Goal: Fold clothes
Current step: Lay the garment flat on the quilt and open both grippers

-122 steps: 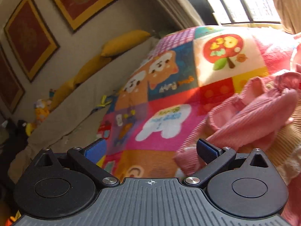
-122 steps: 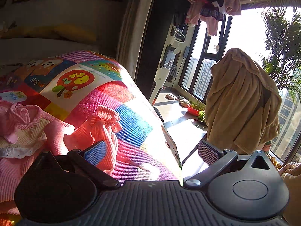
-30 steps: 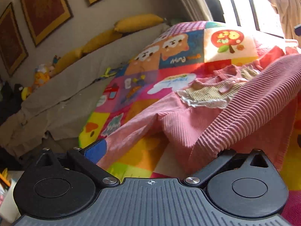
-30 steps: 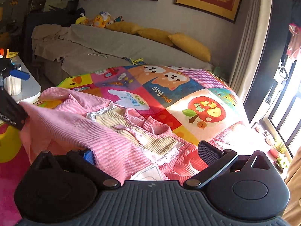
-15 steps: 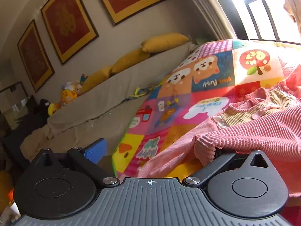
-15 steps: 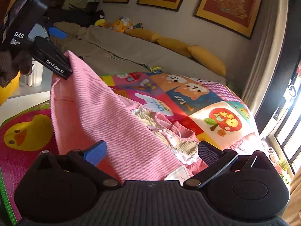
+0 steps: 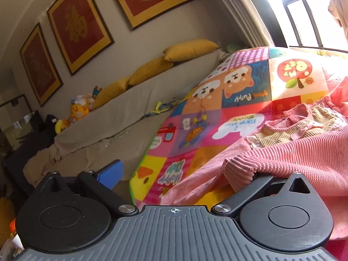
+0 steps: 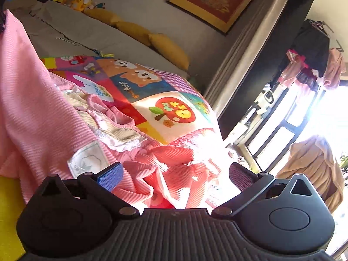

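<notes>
Your left claw (image 7: pixel 182 171) is spread wide, with the ribbed hem of the pink knit top (image 7: pixel 300 152) draped over its right finger, so nothing's actually pinched there. Your right claw (image 8: pixel 175 175) is spread open too, hovering right above a bunched-up sleeve of that same top, fingers apart and not gripping. The top itself lies on the colorful cartoon play mat (image 7: pixel 237 100), toward the mat's window-side edge, with one big flap lifted up on the left of the right wrist view. Its beige collar part (image 8: pixel 113 128) with the lace trim sits flat on the mat. Yellow cushions (image 7: pixel 189 49) line the grey sofa (image 7: pixel 130 117) behind.
</notes>
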